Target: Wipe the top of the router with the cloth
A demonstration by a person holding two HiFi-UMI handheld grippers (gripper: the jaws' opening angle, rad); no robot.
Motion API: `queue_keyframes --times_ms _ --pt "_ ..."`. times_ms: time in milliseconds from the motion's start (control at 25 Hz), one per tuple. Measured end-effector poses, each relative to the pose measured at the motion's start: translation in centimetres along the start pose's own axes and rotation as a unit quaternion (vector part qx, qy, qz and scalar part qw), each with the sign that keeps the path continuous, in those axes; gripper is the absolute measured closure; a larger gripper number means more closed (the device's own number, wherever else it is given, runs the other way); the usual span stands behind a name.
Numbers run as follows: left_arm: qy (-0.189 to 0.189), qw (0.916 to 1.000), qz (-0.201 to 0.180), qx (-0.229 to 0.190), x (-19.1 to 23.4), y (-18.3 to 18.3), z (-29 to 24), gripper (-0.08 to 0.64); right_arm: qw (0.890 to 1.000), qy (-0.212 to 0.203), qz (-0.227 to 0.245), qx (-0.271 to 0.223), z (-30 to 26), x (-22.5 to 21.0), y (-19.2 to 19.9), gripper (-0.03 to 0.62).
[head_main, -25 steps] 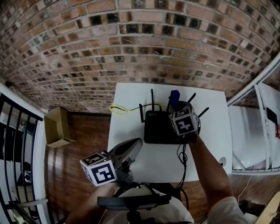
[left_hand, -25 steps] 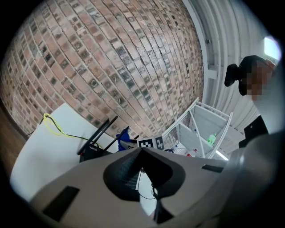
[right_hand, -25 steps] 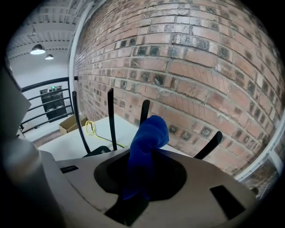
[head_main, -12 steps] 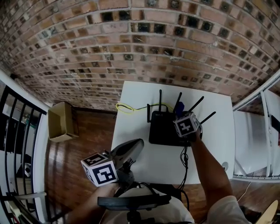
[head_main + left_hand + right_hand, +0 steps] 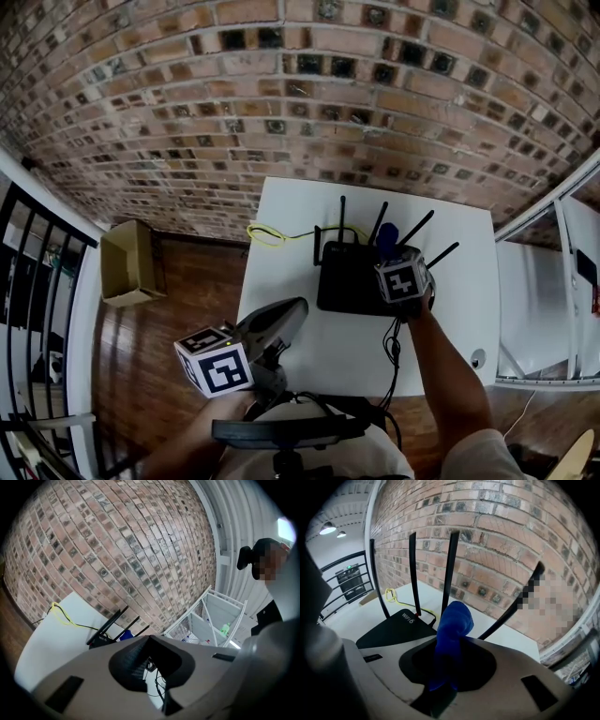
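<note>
Router (image 5: 349, 277): black, flat, top printed WIFI 6, thin antennas standing along its back edge. It sits mid-counter (image 5: 281, 291), which is white and set against a brick wall (image 5: 281, 94). A yellow cable (image 5: 270, 234) loops behind it; a black cord (image 5: 392, 349) runs off the front.

Right claw (image 5: 450, 672) is clamped on a blue cloth (image 5: 451, 630), over the router's right rear corner among the antennas. Cloth-to-top contact unclear.

Left claw (image 5: 145, 665) is pressed closed and empty, at the counter's near-left edge, apart from the router.
</note>
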State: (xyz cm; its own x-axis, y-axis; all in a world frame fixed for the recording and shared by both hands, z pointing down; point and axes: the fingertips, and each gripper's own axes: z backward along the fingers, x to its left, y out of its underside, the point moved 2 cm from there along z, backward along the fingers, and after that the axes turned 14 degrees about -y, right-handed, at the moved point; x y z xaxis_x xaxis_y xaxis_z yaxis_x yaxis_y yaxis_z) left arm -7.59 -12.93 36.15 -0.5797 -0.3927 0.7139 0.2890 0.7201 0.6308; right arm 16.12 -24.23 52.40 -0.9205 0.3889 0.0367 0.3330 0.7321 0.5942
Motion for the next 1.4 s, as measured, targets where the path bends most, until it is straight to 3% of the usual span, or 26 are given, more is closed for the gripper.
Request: queue_keyframes --times_ms 200,440,680,960,1400 --pt "0.01 0.9999 0.001 0.003 -0.3 -0.1 -0.2 0.542 0.997 0.032 0.004 -0.076 5.2 0.1 -2.3 0.485" --pt "0.016 0.9998 -0.006 0.011 -0.8 0.0 -0.4 0.542 0.984 0.049 0.03 -0.168 10.5 0.6 -7.6 0.483" --pt "0.017 0.9997 -0.016 0.012 -0.8 0.0 -0.2 0.541 0.97 0.034 0.059 -0.233 13.8 3.2 -13.6 0.484" --pt "0.015 0.9998 -0.012 0.005 -0.5 -0.3 0.2 0.541 0.976 -0.015 0.064 -0.21 10.2 6.6 -15.9 0.483" --pt "-0.009 0.9999 0.003 0.001 1.2 -0.1 0.8 0.543 0.986 -0.022 0.092 -0.14 4.8 7.0 -13.9 0.484"
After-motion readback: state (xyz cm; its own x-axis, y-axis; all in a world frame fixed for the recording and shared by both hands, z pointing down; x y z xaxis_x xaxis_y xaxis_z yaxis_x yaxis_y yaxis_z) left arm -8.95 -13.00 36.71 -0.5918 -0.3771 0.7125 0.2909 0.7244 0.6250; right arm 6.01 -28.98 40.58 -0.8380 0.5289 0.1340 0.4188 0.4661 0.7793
